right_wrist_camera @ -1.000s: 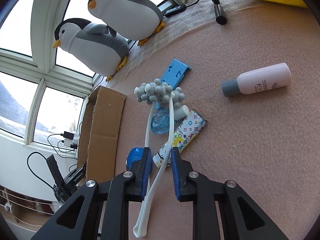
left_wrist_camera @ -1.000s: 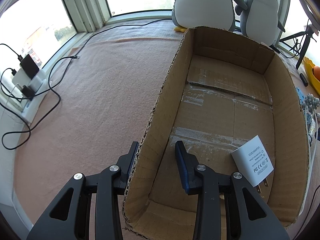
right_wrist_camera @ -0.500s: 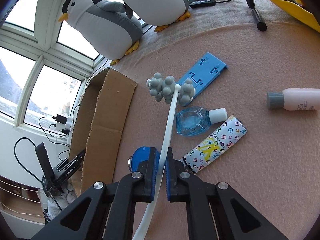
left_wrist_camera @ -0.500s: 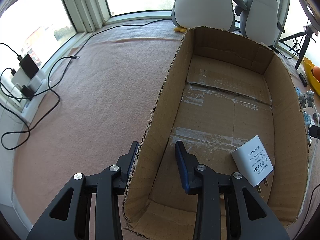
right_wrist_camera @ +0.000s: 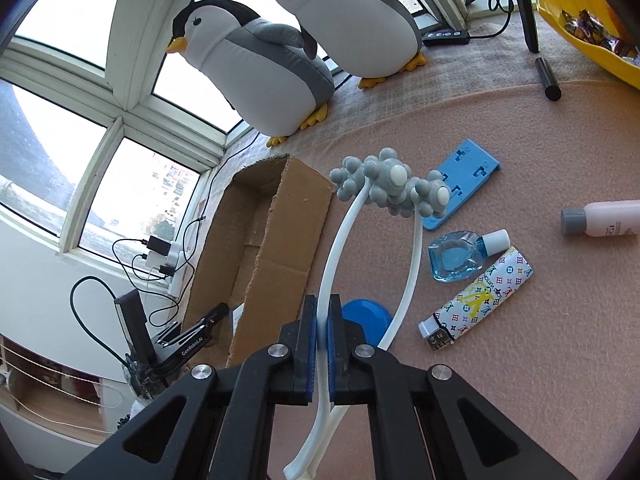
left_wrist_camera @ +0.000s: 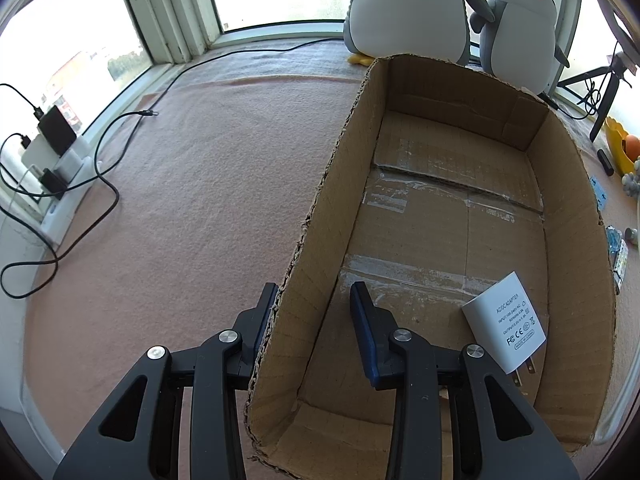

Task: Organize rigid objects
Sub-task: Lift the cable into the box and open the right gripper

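Note:
My right gripper point(right_wrist_camera: 322, 308) pinches one white arm of a massager point(right_wrist_camera: 390, 188) with grey knobbed balls. Its jaws are still closing and the pads press on the arm. The massager hangs above the carpet, its second arm free beside the fingers. My left gripper point(left_wrist_camera: 314, 300) is shut astride the left wall of an open cardboard box point(left_wrist_camera: 576, 240), one finger outside and one inside. A white power adapter point(left_wrist_camera: 506, 328) lies on the box floor. The right wrist view shows the box point(right_wrist_camera: 272, 248) to the left.
On the pink carpet right of the box lie a blue disc point(right_wrist_camera: 366, 316), a blue glass bottle point(right_wrist_camera: 456, 256), a patterned lighter point(right_wrist_camera: 480, 296), a blue plastic stand point(right_wrist_camera: 464, 176) and a pink bottle point(right_wrist_camera: 604, 218). Two plush penguins point(right_wrist_camera: 260, 68) sit by the window. Cables point(left_wrist_camera: 108, 184) trail at the left.
My right gripper has shut on the massager's arm and risen, lifting the massager off the carpet and swinging it toward the box. The left gripper and the box have stayed put.

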### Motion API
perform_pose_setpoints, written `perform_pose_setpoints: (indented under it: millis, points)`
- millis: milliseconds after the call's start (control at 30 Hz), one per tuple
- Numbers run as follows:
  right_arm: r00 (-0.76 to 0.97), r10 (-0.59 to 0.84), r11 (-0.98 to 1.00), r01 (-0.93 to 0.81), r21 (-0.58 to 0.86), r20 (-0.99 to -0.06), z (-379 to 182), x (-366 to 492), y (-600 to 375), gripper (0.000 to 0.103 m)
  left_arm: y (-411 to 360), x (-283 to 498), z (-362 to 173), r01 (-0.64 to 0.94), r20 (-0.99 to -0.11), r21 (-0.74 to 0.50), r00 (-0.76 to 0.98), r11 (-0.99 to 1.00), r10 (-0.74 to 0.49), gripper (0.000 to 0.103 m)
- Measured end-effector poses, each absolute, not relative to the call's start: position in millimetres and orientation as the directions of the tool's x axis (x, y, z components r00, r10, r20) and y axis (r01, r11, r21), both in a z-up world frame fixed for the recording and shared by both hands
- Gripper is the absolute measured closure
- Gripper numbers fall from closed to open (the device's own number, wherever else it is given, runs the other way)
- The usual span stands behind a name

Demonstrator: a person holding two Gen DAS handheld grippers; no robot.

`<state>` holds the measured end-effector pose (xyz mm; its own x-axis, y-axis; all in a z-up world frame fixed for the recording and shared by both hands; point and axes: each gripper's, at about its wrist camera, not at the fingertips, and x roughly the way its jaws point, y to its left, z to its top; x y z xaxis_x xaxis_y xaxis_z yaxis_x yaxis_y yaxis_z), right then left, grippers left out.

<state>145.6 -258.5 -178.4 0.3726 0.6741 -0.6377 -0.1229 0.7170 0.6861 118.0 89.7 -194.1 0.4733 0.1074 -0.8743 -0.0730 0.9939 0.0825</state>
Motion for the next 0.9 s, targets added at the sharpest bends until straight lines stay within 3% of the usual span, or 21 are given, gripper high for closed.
perform_pose_setpoints:
  millis: [467,700,900]
  points:
    - [0.394,0.721,0.686,-0.294,0.665,-0.57,-96,164,-199,0.099,93,117,-195,-0.073,-0.872,0.065,0.48,0.995,0.092,0.068]
    - [0.377,0.735,0.675,-0.318,0.666,-0.564,-92,185,-160,0.099,94,117,-195,-0.072,-0.872,0.059,0.482,0.996,0.086,0.068]
    - [0.339,0.702,0.712,-0.325,0.623,-0.626,-110,200,-128,0.099,94,117,-196,-0.073,-0.872,0.052,0.483,0.996,0.081,0.068]
